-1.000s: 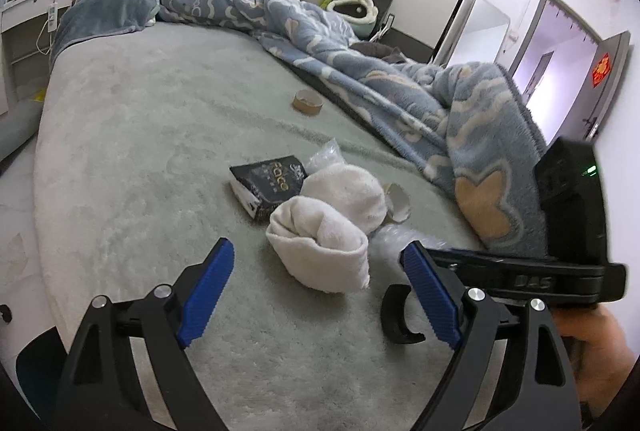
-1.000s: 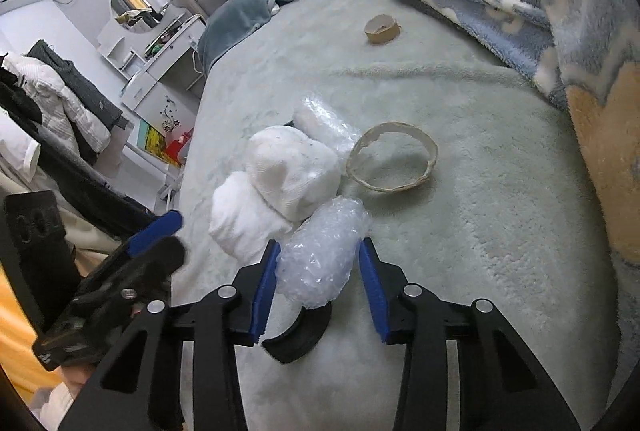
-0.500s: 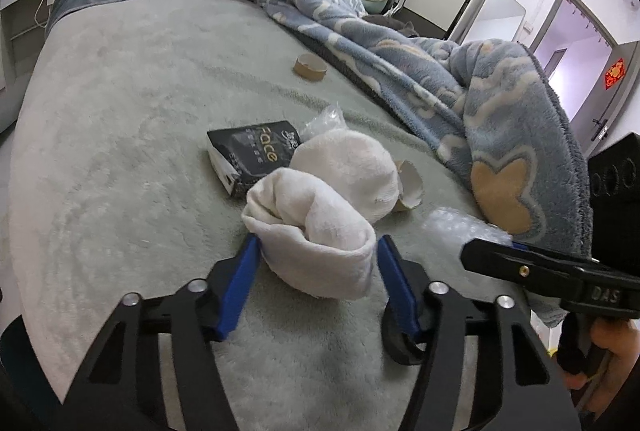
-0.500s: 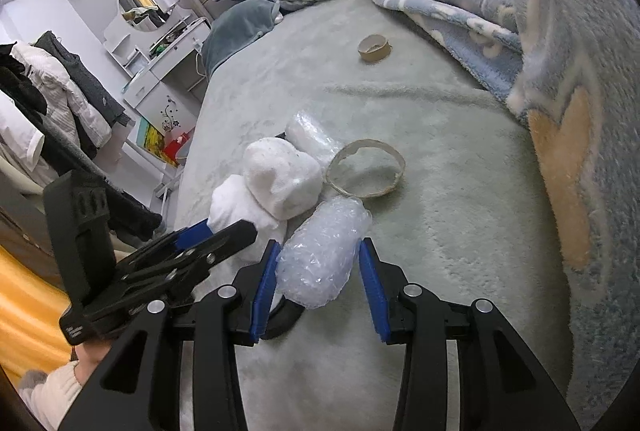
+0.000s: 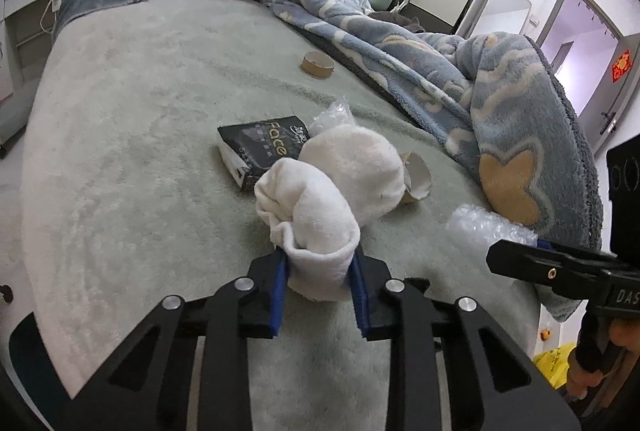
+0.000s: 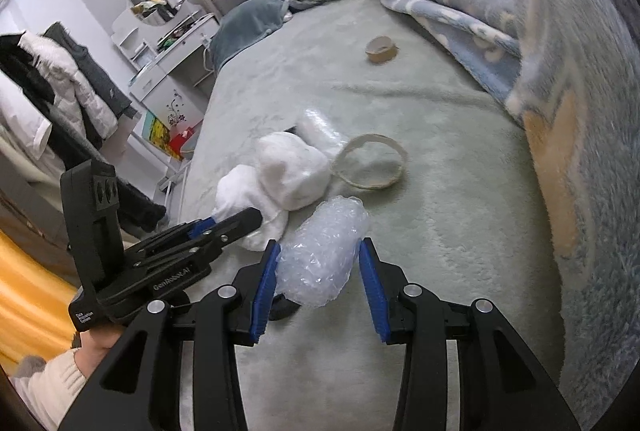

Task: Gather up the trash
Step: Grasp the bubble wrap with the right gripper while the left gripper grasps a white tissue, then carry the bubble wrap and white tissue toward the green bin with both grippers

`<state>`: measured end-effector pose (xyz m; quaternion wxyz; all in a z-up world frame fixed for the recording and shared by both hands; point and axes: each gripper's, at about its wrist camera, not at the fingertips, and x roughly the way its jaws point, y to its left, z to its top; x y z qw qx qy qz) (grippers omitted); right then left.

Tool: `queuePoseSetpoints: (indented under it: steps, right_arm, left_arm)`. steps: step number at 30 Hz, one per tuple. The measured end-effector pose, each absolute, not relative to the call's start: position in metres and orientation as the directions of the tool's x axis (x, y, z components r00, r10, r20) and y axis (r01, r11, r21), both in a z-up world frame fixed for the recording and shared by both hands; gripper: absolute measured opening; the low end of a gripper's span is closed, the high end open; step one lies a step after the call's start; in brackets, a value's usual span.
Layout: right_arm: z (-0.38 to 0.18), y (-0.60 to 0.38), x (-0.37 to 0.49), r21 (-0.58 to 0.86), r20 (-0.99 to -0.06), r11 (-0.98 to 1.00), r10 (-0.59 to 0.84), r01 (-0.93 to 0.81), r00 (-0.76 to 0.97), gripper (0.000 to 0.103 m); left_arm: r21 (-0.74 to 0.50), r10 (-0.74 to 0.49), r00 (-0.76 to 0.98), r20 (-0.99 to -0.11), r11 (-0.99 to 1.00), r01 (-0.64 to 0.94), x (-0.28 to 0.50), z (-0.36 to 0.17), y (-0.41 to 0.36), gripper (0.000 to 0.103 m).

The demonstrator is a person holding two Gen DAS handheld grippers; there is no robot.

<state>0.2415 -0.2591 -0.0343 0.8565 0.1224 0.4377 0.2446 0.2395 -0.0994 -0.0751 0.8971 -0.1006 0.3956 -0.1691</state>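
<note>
The black packet (image 5: 260,149) lying mid-bed reads "Face" in pale letters; smaller print beside it is too small to read. The right tool (image 5: 516,251) shows "DAS" on its side, cut off at the edge. The left tool (image 6: 236,221) body reads "GenRobot.AI" and a small "Data Acquisition System" label.

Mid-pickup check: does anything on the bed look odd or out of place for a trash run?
Yes. The left tool has just closed on a rolled white sock, which looks like laundry rather than trash. The right tool grips the bubble wrap, a fitting target. A torn cardboard ring lies nearby.
</note>
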Motion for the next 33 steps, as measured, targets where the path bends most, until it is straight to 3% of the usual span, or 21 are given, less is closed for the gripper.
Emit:
queuePoseSetpoints:
  steps: [15, 26, 33]
  right_arm:
    - [-0.007, -0.226, 0.223, 0.379, -0.67, 0.851, 0.523, -0.364, 0.526, 0.041]
    - [0.008, -0.197, 0.206, 0.47, -0.595, 0.782, 0.623, -0.41, 0.508, 0.041]
    - [0.003, -0.154, 0.207, 0.455, -0.618, 0.772, 0.633, -0.445, 0.466, 0.041]
  left_arm:
    - [-0.306, -0.352, 0.673, -0.65, 0.933, 0.192, 0.202, -0.049, -0.067, 0.03]
    - [-0.309, -0.32, 0.686, -0.653, 0.94, 0.145, 0.174, -0.045, -0.029, 0.03]
    - [-0.292, -0.292, 0.692, -0.661, 0.949, 0.122, 0.16, -0.044, -0.001, 0.03]
